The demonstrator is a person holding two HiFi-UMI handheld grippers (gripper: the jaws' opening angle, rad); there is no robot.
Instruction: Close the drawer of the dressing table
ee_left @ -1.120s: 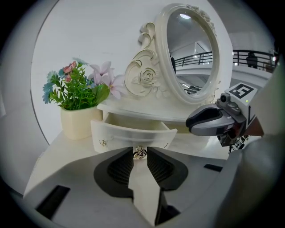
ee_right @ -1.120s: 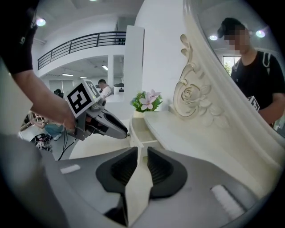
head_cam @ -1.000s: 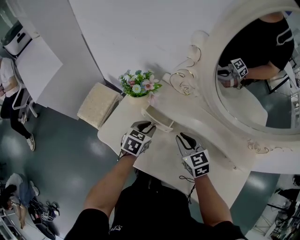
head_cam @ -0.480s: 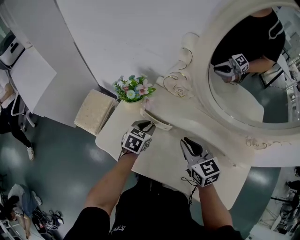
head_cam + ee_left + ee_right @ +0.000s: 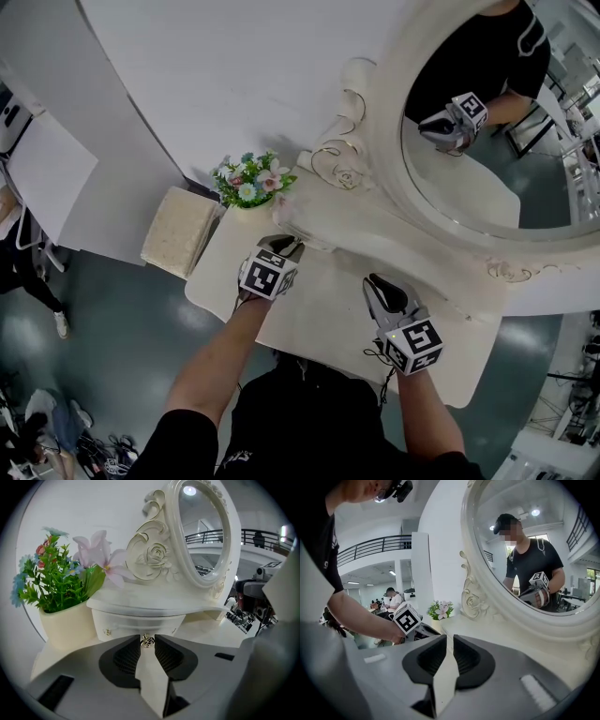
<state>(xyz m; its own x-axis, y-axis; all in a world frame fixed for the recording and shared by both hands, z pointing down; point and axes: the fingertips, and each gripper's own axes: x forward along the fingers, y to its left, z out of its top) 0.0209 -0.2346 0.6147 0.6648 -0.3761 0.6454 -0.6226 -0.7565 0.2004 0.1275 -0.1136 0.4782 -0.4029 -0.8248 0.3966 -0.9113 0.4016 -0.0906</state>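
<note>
The dressing table's small white drawer (image 5: 121,626) sits under the shelf, its front nearly flush with the frame. My left gripper (image 5: 147,638) is shut on its little metal knob (image 5: 147,642), which is caught between the jaw tips. From the head view, the left gripper (image 5: 282,247) is pressed up against the drawer (image 5: 302,236) beside the flower pot. My right gripper (image 5: 379,280) hovers above the tabletop (image 5: 323,314) to the right, touching nothing. In its own view the right gripper (image 5: 450,638) has nothing between its jaws, which are closing to a narrow gap.
A pot of artificial flowers (image 5: 247,182) stands just left of the drawer. The oval mirror (image 5: 478,141) in its ornate white frame rises behind the table. A padded stool (image 5: 175,243) stands on the floor to the left. People stand at the far left.
The drawer stood pulled out and is now pushed in almost flush, with the left gripper following it inward. The right gripper has risen off the table and its jaws have narrowed.
</note>
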